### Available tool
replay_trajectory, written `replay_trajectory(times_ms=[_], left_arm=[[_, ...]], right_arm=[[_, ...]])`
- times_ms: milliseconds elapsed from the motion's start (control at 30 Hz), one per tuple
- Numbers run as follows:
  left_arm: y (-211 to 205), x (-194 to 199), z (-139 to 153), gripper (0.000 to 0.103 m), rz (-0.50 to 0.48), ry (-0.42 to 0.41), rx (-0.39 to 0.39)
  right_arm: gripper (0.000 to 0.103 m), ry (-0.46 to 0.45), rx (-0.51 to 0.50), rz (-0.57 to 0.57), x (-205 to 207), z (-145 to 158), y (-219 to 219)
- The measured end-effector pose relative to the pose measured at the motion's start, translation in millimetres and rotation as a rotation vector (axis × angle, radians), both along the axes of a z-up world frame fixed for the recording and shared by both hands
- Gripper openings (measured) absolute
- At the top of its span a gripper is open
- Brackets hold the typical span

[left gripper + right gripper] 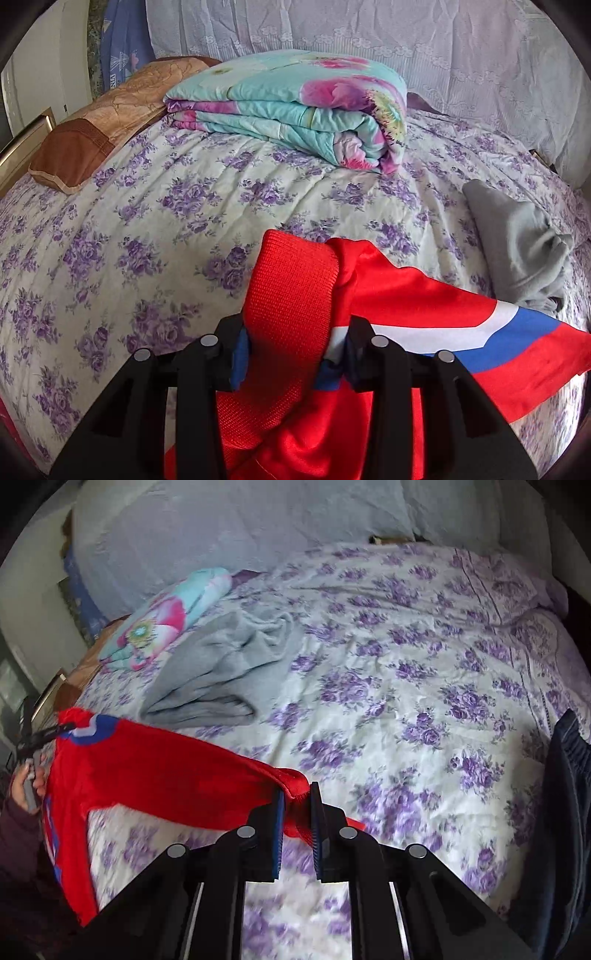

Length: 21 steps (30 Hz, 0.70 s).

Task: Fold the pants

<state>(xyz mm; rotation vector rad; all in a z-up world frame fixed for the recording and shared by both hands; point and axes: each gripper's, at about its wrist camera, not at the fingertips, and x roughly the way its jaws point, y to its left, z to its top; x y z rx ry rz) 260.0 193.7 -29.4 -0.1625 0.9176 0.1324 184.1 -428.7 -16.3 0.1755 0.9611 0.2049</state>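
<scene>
The red pants [388, 295] with a white and blue stripe hang stretched in the air above the bed between my two grippers. My left gripper [291, 354] is shut on the ribbed red waistband, which bunches up between its fingers. My right gripper [297, 805] is shut on the other red corner of the pants [166, 775]. In the right wrist view the cloth runs left to the far left gripper [40, 734] and the hand holding it. The lower part of the pants hangs out of view.
The bed sheet [147, 229] has purple flowers. A folded turquoise floral quilt [295, 107] and a brown pillow [110, 118] lie at the head. A crumpled grey garment [221, 672] lies on the bed. A dark blue garment [561, 812] lies at the right edge.
</scene>
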Motion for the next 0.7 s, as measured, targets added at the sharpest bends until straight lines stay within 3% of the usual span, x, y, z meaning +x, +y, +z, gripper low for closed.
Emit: replay_trajectory(times_ms=[67,133,167,200,267,333,367,400,467,567,700], left_arm=[[0,22,-21,0.038,0.035,0.069,0.009],[2,40,-44,0.039,0.062,0.149,-0.002],[3,44,-52,0.044,0.070,0.169,-0.001],[4,45,-54,0.051,0.078,0.167,0.015],[4,41,-49,0.060,0.086,0.161,0.042],[11,31,-39,0.062,0.074,0.154,0.023],[17,25,-33,0.062,0.073,0.148,0.008],[23,18,-25,0.062,0.072,0.137,-0.015],[34,-6,-4,0.063,0.065,0.094,-0.053],[46,-53,25,0.073,0.060,0.024,-0.027],[67,-112,23,0.079,0.064,0.017,-0.008]], right_arm=[[0.015,0.066,-0.011,-0.021,40,-26,2],[0.024,0.091,-0.043,-0.070,66,-49,6],[0.037,0.097,-0.066,-0.098,73,-57,8],[0.042,0.088,-0.084,-0.119,76,-61,9],[0.045,0.035,-0.073,-0.141,67,-55,11],[0.056,-0.055,-0.041,-0.169,42,-34,5],[0.069,-0.093,-0.023,-0.179,27,-22,0],[0.074,-0.120,0.001,-0.172,11,-10,-5],[0.077,-0.137,0.054,-0.127,-28,9,-6],[0.086,-0.126,0.099,-0.032,-101,22,3],[0.089,-0.078,0.134,0.068,-207,0,22]])
